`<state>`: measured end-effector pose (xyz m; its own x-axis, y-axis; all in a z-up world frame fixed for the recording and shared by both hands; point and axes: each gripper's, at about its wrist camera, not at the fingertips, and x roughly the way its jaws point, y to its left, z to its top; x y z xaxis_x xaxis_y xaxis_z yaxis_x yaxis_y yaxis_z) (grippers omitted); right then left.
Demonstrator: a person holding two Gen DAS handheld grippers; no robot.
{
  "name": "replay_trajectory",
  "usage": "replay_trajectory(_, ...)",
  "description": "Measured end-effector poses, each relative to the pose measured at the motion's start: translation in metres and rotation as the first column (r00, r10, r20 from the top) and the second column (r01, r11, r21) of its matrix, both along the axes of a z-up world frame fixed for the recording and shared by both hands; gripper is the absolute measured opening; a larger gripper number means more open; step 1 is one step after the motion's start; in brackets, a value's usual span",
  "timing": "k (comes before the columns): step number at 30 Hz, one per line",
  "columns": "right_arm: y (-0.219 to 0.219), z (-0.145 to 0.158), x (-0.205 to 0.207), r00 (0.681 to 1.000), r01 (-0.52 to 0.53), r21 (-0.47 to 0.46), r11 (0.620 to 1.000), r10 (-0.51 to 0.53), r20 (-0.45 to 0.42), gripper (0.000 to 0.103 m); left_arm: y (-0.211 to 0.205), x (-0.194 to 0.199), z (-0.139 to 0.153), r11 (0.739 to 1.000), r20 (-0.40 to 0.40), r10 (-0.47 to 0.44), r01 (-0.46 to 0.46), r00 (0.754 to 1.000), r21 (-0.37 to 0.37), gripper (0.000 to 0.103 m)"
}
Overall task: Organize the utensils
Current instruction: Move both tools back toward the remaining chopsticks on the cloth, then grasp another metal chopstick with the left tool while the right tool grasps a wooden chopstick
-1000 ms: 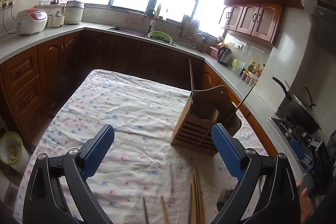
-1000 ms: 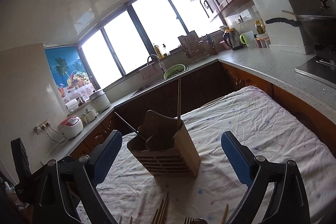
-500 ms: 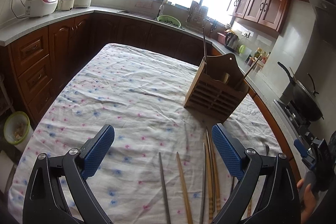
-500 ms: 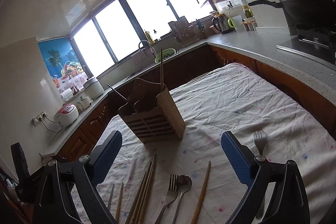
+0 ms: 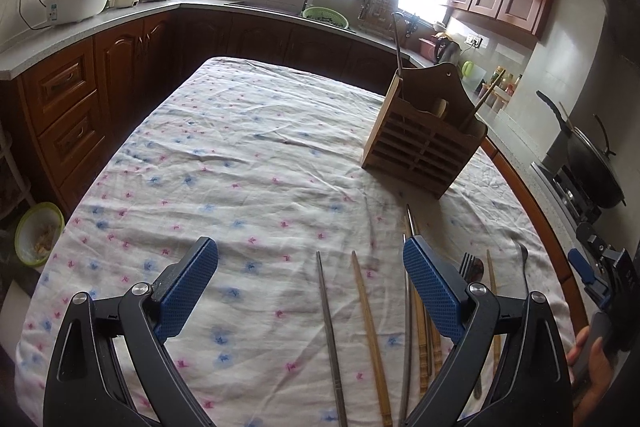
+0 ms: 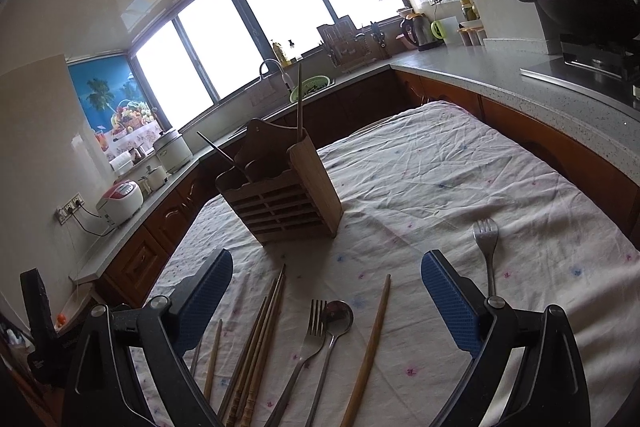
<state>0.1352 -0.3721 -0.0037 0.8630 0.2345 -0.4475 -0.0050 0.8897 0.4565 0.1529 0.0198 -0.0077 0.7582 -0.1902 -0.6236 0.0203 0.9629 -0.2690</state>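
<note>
I have pulled both tools back, left tool [image 5: 310, 283] and right tool [image 6: 326, 285] wide open and empty, so the loose utensils [image 6: 320, 331] now lie near me, the wooden holder [image 6: 282, 193] farther off, ready for picking.

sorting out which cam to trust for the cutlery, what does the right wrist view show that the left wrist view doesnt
Only the right wrist view shows the lone fork lying face-on beside its right finger, and the fork and spoon side by side in full. It also shows the wok from the side.

Only the left wrist view shows the metal chopstick and wooden chopstick lying apart from the bundle, plus the floor bowl.

Both show the wooden utensil holder with sticks standing in it, the bundled chopsticks, the floral tablecloth, and open, empty fingers.
</note>
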Motion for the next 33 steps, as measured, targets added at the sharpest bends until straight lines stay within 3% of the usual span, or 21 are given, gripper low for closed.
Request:
replay_trajectory(11,0.013,-0.012,0.016,0.998,-0.043,-0.033,0.999,0.041,-0.057,0.095,-0.004,0.013,-0.019,0.999,-0.068,-0.012,0.015,0.998,0.041,0.095)
replay_trajectory(19,0.027,-0.039,0.029,0.982,-0.090,-0.085,0.992,0.074,-0.173,0.064,-0.013,0.021,-0.040,0.995,-0.138,-0.042,0.053,0.990,0.081,0.086)
replay_trajectory(23,0.026,-0.052,0.036,0.971,-0.083,-0.113,0.990,0.055,-0.233,0.055,-0.016,0.027,-0.051,0.993,-0.178,-0.052,0.070,0.983,0.097,0.075)
replay_trajectory(25,0.025,-0.058,0.042,0.964,-0.078,-0.130,0.988,0.041,-0.263,0.046,-0.017,0.030,-0.055,0.992,-0.198,-0.055,0.077,0.979,0.101,0.071)
replay_trajectory(33,0.024,-0.070,0.067,0.940,-0.079,-0.189,0.979,0.010,-0.341,0.038,-0.025,0.044,-0.065,0.986,-0.253,-0.084,0.116,0.964,0.116,0.056)
